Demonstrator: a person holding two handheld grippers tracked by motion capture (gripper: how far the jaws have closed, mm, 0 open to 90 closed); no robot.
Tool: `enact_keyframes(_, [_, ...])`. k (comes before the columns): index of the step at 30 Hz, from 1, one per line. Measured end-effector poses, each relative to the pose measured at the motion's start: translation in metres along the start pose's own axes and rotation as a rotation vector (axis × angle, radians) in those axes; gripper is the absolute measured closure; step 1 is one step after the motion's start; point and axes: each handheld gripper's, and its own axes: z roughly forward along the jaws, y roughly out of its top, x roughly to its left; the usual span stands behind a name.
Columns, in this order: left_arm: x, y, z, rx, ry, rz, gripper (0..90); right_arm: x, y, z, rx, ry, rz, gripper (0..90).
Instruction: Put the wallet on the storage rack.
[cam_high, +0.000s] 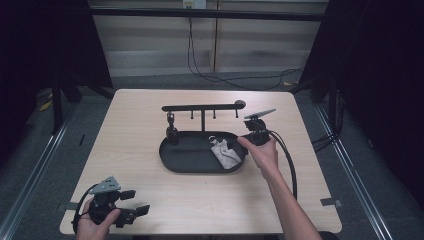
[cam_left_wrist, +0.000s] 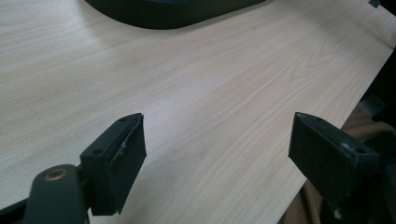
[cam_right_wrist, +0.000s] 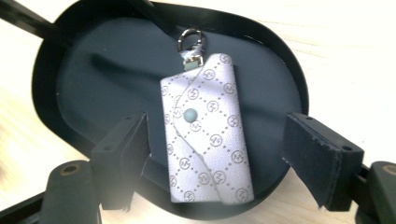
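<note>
White patterned fabric marks the small key pouch (cam_right_wrist: 205, 130), which lies flat in the right half of the black oval tray (cam_high: 172, 160) at the middle of the desk (cam_high: 135, 110), its metal clasp (cam_right_wrist: 189, 39) pointing toward the stand. The right gripper (cam_right_wrist: 215, 154) hangs just above the pouch with its fingers (cam_right_wrist: 122, 158) spread wide to either side, grasping nothing; the straddle looks like a line-up for pinching the pouch across its narrow width. Behind the tray rises a black stand (cam_high: 202, 107) with a crossbar and short pegs, and one dark item (cam_high: 171, 131) already hangs near its left end, so the pouch's clasp seems meant for a peg. The left gripper (cam_high: 131, 209) rests by the near left corner of the desk, fingers (cam_left_wrist: 119, 158) released and apart over bare wood, likely parked there to keep clear of the work.
</note>
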Motion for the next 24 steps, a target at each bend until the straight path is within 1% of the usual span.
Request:
enact_keyframes(2, [0.000, 0.000, 0.000, 0.007, -0.004, 0.004, 18.8, 0.001, -0.003, -0.002, -0.011, 0.013, 0.004, 24.2])
enact_keyframes(5, [0.000, 0.000, 0.000, 0.006, -0.005, 0.002, 18.8, 0.000, -0.009, -0.002, -0.008, 0.019, -0.006, 24.1])
enact_keyframes(6, [0.000, 0.000, 0.001, 0.007, -0.002, 0.001, 18.7, -0.001, -0.012, -0.002, -0.016, 0.014, -0.017, 24.1])
enact_keyframes(8, [0.001, 0.000, 0.001, 0.006, 0.001, -0.003, 18.8, 0.000, -0.016, -0.004, -0.030, 0.020, -0.016, 24.3])
enact_keyframes(9, [0.001, 0.000, 0.001, 0.006, 0.003, -0.005, 18.7, 0.001, -0.020, -0.005, -0.033, 0.015, -0.013, 24.3])
enact_keyframes(11, [0.002, 0.000, 0.001, 0.007, 0.009, -0.008, 18.8, 0.002, -0.026, -0.007, -0.044, 0.002, -0.039, 24.0])
enact_keyframes(13, [0.002, -0.001, 0.000, 0.009, 0.012, -0.017, 18.8, 0.001, -0.031, -0.010, -0.065, 0.015, -0.037, 24.4])
enact_keyframes(14, [0.003, -0.001, 0.000, 0.011, 0.015, -0.022, 18.8, 0.001, -0.034, -0.012, -0.074, 0.013, -0.041, 24.3])
enact_keyframes(15, [0.003, -0.001, 0.001, 0.010, 0.016, -0.034, 18.8, 0.000, -0.036, -0.015, -0.082, 0.008, -0.047, 24.2])
enact_keyframes(17, [0.005, -0.001, 0.001, 0.014, 0.008, -0.054, 18.8, -0.002, -0.045, -0.021, -0.111, 0.022, -0.055, 24.4])
enact_keyframes(19, [0.005, -0.001, 0.000, 0.000, 0.007, -0.061, 18.8, -0.002, -0.048, -0.022, -0.112, 0.018, -0.059, 24.4])
enact_keyframes(21, [0.005, -0.001, -0.002, -0.015, 0.007, -0.050, 18.8, -0.001, -0.053, -0.024, -0.112, 0.023, -0.070, 24.3])
enact_keyframes(22, [0.004, -0.001, -0.002, -0.016, 0.007, -0.045, 18.8, 0.000, -0.058, -0.025, -0.116, 0.013, -0.087, 24.4])
enact_keyframes(23, [0.004, -0.001, -0.002, -0.017, 0.009, -0.040, 18.7, -0.001, -0.062, -0.026, -0.120, 0.006, -0.093, 24.4])
enact_keyframes(24, [0.004, -0.001, -0.002, -0.012, 0.007, -0.033, 18.7, -0.001, -0.065, -0.027, -0.123, 0.012, -0.090, 24.3])
